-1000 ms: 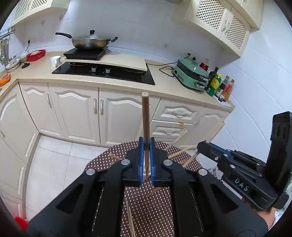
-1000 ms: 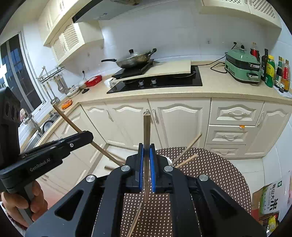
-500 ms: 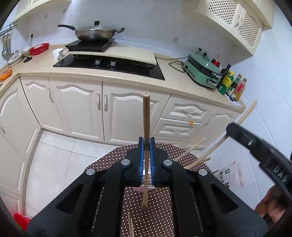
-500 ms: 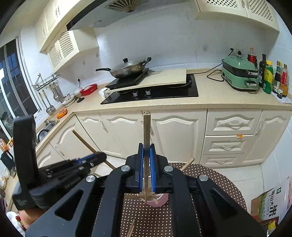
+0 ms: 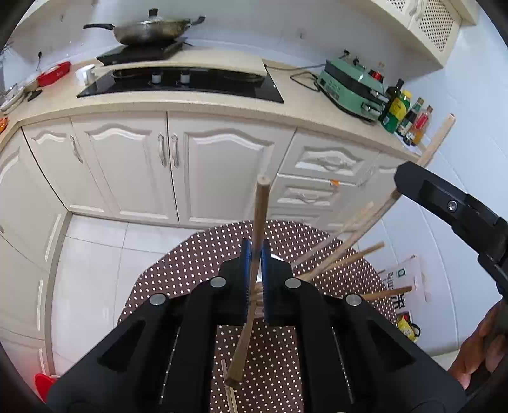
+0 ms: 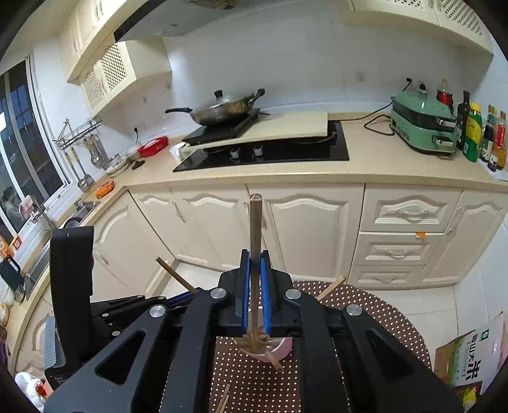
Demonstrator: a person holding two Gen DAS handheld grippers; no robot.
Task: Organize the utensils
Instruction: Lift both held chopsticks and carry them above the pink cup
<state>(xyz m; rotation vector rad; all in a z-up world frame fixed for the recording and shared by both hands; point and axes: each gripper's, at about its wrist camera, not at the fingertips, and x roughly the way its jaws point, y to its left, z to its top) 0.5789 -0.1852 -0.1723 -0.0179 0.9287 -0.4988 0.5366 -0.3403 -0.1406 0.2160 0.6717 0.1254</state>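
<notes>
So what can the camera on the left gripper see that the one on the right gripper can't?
Only the left wrist view shows the red object on the floor and the person's hand holding the other gripper.

Only the right wrist view shows the pink cup full of chopsticks, the window and the sink.

Both show a gripper shut on a chopstick, the left gripper and the right gripper, plus the dotted table, the wok and the green appliance.
</notes>
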